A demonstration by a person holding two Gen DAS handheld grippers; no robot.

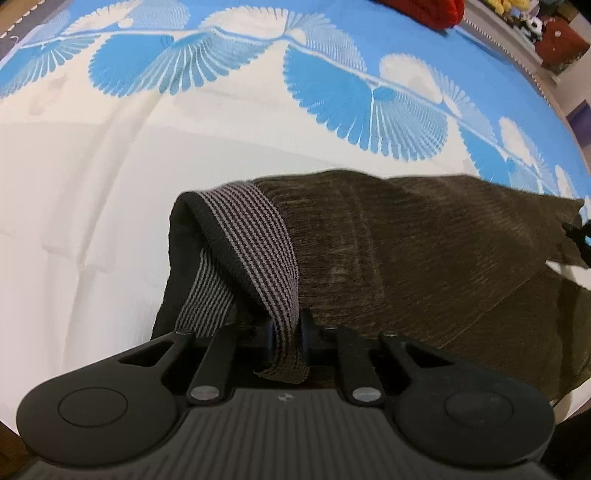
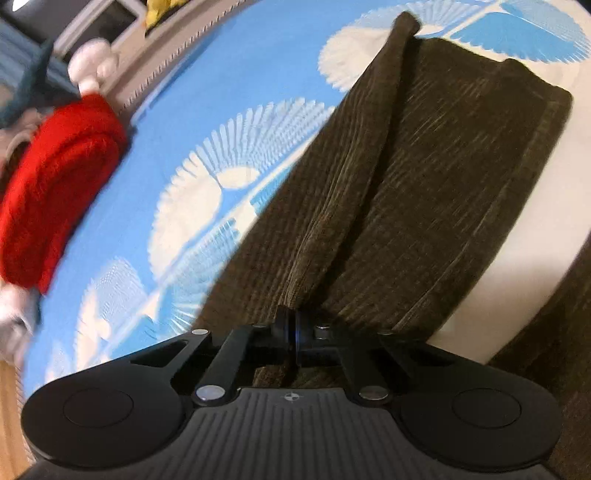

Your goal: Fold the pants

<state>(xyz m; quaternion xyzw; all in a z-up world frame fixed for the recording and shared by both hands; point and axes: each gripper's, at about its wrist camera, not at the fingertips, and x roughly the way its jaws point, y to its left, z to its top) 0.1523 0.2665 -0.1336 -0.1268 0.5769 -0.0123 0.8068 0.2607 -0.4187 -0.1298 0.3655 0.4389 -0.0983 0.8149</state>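
Dark olive-brown corduroy pants [image 1: 424,266] lie on a blue and white bedspread [image 1: 221,122]. They have a grey and black striped elastic waistband [image 1: 255,243]. My left gripper [image 1: 288,332] is shut on the waistband, which runs up between the jaws. In the right wrist view the pants [image 2: 424,184] stretch away from the camera as two overlapping layers. My right gripper [image 2: 295,328] is shut on a fold of the pants fabric at its near end.
A red knitted garment [image 2: 59,184] lies on the bedspread [image 2: 177,122] to the left of the pants; it also shows in the left wrist view [image 1: 424,13] at the far edge. Soft toys [image 1: 532,26] and furniture stand beyond the bed.
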